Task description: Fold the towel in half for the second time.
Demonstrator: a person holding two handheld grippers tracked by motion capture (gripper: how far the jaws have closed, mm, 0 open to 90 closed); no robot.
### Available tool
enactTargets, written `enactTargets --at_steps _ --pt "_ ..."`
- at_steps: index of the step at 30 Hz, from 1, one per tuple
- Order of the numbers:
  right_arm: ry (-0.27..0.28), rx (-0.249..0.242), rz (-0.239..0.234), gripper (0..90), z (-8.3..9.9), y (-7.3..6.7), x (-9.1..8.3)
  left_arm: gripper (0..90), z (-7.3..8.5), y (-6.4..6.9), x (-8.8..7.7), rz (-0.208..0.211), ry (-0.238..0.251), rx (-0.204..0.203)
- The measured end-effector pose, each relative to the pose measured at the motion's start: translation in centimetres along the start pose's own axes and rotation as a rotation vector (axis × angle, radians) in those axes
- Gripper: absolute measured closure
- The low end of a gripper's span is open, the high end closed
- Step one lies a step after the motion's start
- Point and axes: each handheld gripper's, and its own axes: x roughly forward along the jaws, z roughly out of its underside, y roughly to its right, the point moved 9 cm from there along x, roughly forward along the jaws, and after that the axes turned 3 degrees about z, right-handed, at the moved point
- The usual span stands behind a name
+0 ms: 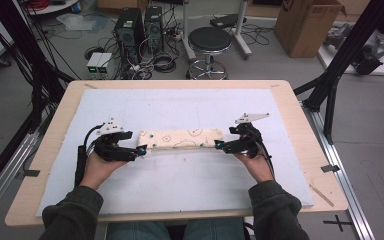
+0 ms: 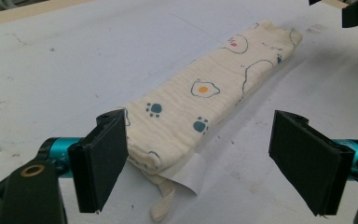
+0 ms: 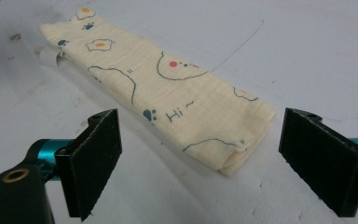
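Note:
A cream cloth (image 1: pixel 181 139) printed with paw marks and fried eggs lies folded into a long narrow strip across the middle of the white mat (image 1: pixel 180 107). My left gripper (image 1: pixel 141 150) sits at the strip's left end, jaws wide apart; the cloth's end (image 2: pixel 168 135) with its white label lies on the mat between the pads (image 2: pixel 100 156), untouched. My right gripper (image 1: pixel 219 145) rests at the right end, open too, and the folded corner (image 3: pixel 233 149) lies between its pads (image 3: pixel 95 156) without contact.
The mat covers a wooden table (image 1: pixel 290 100) whose edges lie close behind and to both sides. Beyond the table stand a black stool (image 1: pixel 209 42), computer towers (image 1: pixel 130 30) and a cardboard box (image 1: pixel 307 22). Black frame posts (image 1: pixel 345 55) rise at the right.

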Motion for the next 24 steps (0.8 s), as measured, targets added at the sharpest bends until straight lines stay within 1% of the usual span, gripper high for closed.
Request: enactTargets --at_steps 1,6,7,9,11,12,13,18,20,24 --pt "-0.001 -0.002 -0.002 12.2 0.0 0.0 -0.1 19.9 0.0 0.0 0.0 -0.002 0.003 -0.005" --pt "0.008 -0.008 -0.002 12.2 -0.1 -0.2 -0.5 20.1 0.2 0.0 -0.4 -0.005 0.001 0.002" --pt "0.008 -0.010 -0.002 12.2 -0.1 -0.2 -0.6 20.1 0.2 0.0 -0.5 -0.005 0.003 -0.003" --pt "0.006 -0.010 -0.002 12.2 0.0 -0.3 -0.7 20.1 0.3 0.0 -0.7 -0.009 -0.001 0.002" --pt "0.011 -0.016 -0.001 12.2 0.0 -0.3 -1.0 20.1 0.4 0.0 -0.9 -0.012 0.005 -0.004" --pt "0.012 -0.018 -0.001 12.2 0.0 -0.3 -1.1 20.1 0.5 -0.1 -1.0 -0.014 0.002 0.001" --pt "0.015 -0.020 -0.001 12.2 0.1 -0.3 -1.2 20.1 0.5 -0.1 -1.1 -0.016 0.002 -0.002" --pt "0.019 -0.023 0.004 12.2 0.4 -0.3 -1.7 20.1 0.6 0.0 -1.7 -0.018 0.010 -0.004" --pt "0.015 -0.015 0.004 12.2 0.5 -0.3 -1.8 20.1 0.6 0.1 -1.9 -0.017 0.014 -0.004" --pt "0.016 -0.021 0.005 12.2 0.7 -0.4 -2.0 20.1 0.7 0.3 -2.1 -0.015 0.012 0.004"
